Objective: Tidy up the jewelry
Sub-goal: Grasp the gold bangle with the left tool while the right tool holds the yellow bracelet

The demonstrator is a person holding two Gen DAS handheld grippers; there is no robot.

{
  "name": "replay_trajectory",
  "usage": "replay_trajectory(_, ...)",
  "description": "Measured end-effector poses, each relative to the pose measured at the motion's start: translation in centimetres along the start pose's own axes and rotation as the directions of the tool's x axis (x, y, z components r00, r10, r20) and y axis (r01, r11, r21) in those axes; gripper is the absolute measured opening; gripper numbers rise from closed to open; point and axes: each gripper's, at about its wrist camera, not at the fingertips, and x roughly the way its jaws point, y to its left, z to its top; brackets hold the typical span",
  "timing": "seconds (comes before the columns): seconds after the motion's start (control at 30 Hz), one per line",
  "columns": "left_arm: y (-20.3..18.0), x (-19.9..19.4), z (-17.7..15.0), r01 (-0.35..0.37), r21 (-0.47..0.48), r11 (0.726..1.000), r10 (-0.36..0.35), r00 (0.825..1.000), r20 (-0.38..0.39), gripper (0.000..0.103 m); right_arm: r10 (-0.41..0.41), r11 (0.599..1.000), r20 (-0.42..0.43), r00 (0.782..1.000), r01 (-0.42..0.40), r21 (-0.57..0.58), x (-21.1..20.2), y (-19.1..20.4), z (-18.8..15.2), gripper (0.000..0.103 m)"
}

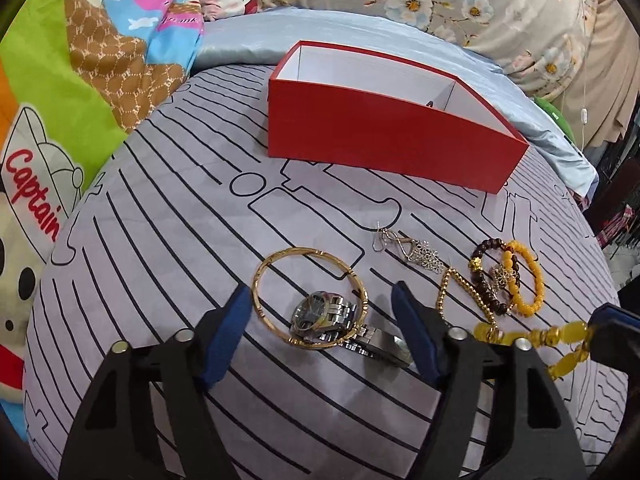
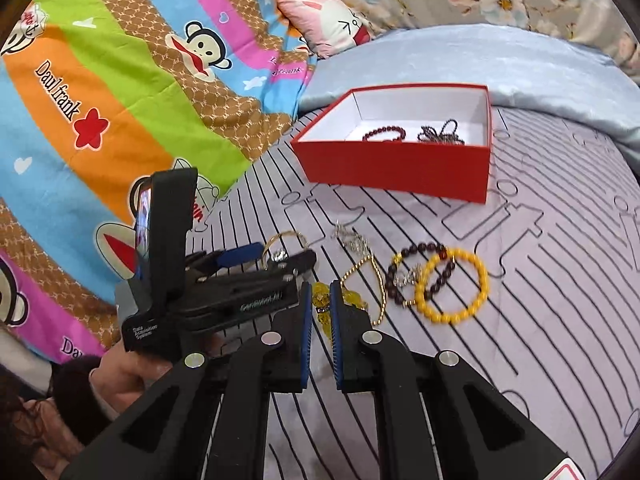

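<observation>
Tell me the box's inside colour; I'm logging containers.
White inside the red box, clearest in the right wrist view.

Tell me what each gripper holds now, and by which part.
The right gripper pinches the translucent yellow bead bracelet at one end of the strand. The left gripper is open, holding nothing.

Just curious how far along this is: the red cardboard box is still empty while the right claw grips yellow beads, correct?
Not empty: the right wrist view shows the red cardboard box already holding a dark red bead bracelet and a dark chain. The right claw does grip the yellow beads.
</observation>
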Motion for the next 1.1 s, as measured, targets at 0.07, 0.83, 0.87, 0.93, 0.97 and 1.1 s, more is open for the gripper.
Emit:
replay_trajectory(0.07,-0.2,0.0,0.0,-0.006,0.012,1.0,0.006,1.0,0.005,0.057,0.002,1.0,0.002,1.0,-0.002,0.003,-0.1,0.0,-0.2,0.008)
replay_trajectory(0.83,-1.6,-7.9,2.1,0.104,0.004,0.995,-0.104,0.987,0.123,0.057,-0.01,1.0,0.169,0.986,0.007,0.016,-6.4,0.4,2.1,0.008)
replay_trajectory(0.87,-1.7,-8.3,2.3,0.11,0.006,0.994,-0.11,0.986,0.127,0.057,-0.016,1.0,0.179,0.984,0.013,0.015,-6.8,0.3,2.4,0.008)
replay_trajectory(0.93,-1.9,-9.0,2.7,0.111,0.015,0.994,-0.112,0.984,0.135,0.057,-0.023,1.0,0.204,0.979,0.02,0.017,-7.5,0.3,2.9,0.008)
replay_trajectory(0.97,-2.1,-9.3,2.9,0.11,0.023,0.994,-0.112,0.984,0.14,0.057,-0.026,1.0,0.213,0.977,0.023,0.016,-7.8,0.2,3.2,0.008)
replay_trajectory(1.1,-2.5,-10.0,4.0,0.118,0.034,0.992,-0.122,0.982,0.143,0.057,-0.047,0.999,0.247,0.968,0.046,0.006,-8.8,-0.3,4.7,0.008)
